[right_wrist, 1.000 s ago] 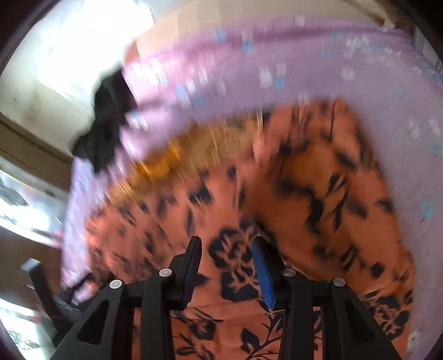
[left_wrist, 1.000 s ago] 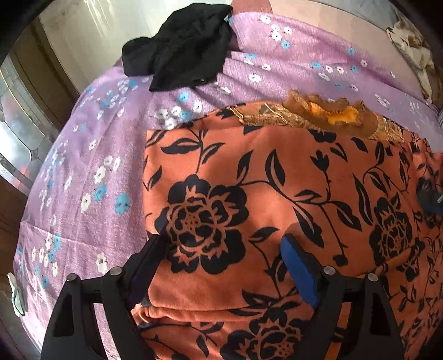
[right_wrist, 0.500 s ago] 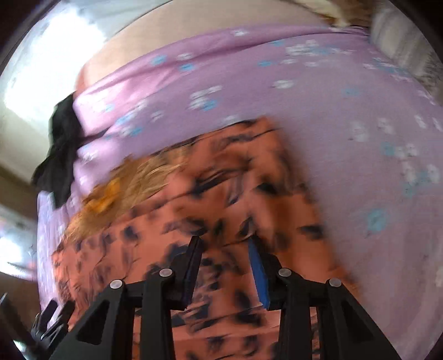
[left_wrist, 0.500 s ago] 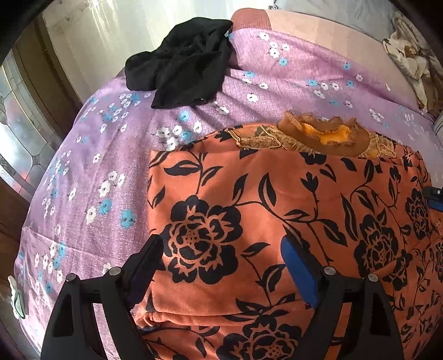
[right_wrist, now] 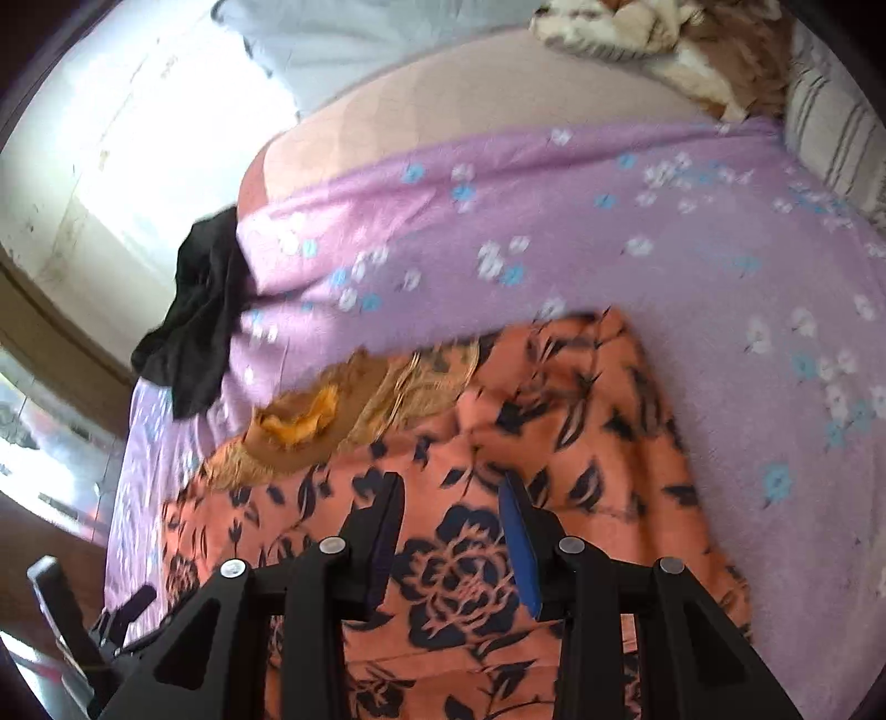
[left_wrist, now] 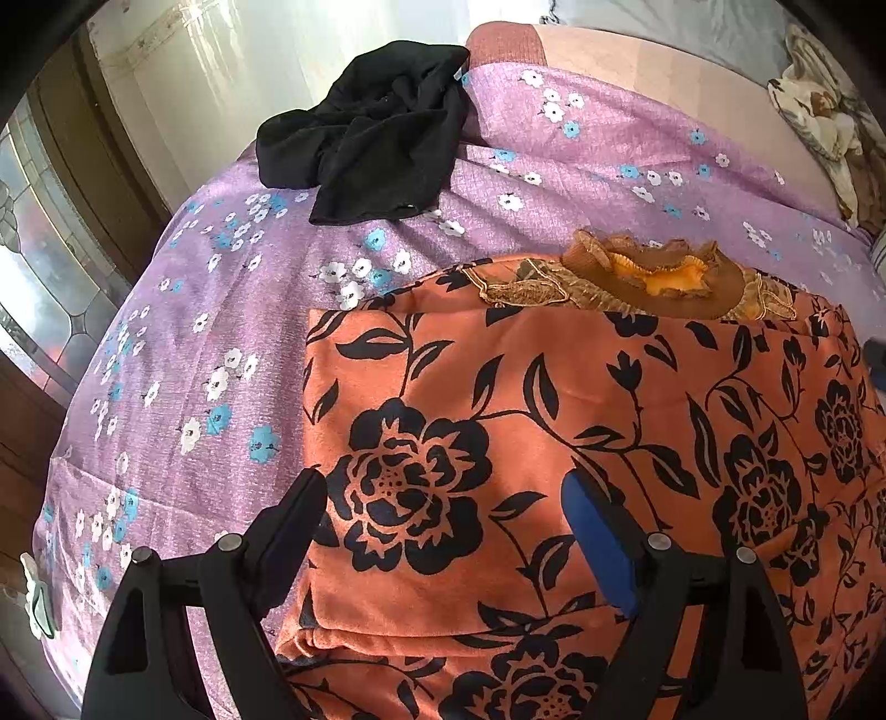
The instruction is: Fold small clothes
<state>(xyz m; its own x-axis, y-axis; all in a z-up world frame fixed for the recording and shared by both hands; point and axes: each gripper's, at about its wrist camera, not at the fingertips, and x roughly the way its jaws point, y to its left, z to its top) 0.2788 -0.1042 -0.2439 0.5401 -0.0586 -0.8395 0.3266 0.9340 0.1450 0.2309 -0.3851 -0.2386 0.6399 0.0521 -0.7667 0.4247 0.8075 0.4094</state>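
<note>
Your orange flowered cloth (left_wrist: 581, 432) lies flat on the purple bedsheet (left_wrist: 183, 354). It is orange with big black flowers and leaves on it. It is folded, and you can see its folded edges at the near left corner. At the far edge of the orange cloth, a brown frilly collar (left_wrist: 653, 271) with a yellow middle peeks out. From your right side you see the same orange cloth (right_wrist: 554, 421) with the frilly collar (right_wrist: 310, 421) at its far left edge.

Your left gripper (left_wrist: 443, 509) hangs over the near left part of the orange cloth. Its two fingers are spread wide. Nothing is pinched between them. A big black flower shows in the gap.

Your right gripper (right_wrist: 451, 515) hangs over the near part of the orange cloth too. Its fingers are partly apart, with a smaller gap than the left one. The orange cloth shows behind the gap, and the pads are not pinching it.

A crumpled black garment (left_wrist: 371, 133) sits on the bedsheet, well beyond the far left corner of the orange cloth. It is not touching the orange cloth. From the right side the black garment (right_wrist: 199, 315) is far off to the left of the orange cloth, at the edge of the purple bedsheet (right_wrist: 637, 249).

A fuzzy brown and cream blanket (right_wrist: 664, 44) lies far past the orange cloth, at the head of the bed.
</note>
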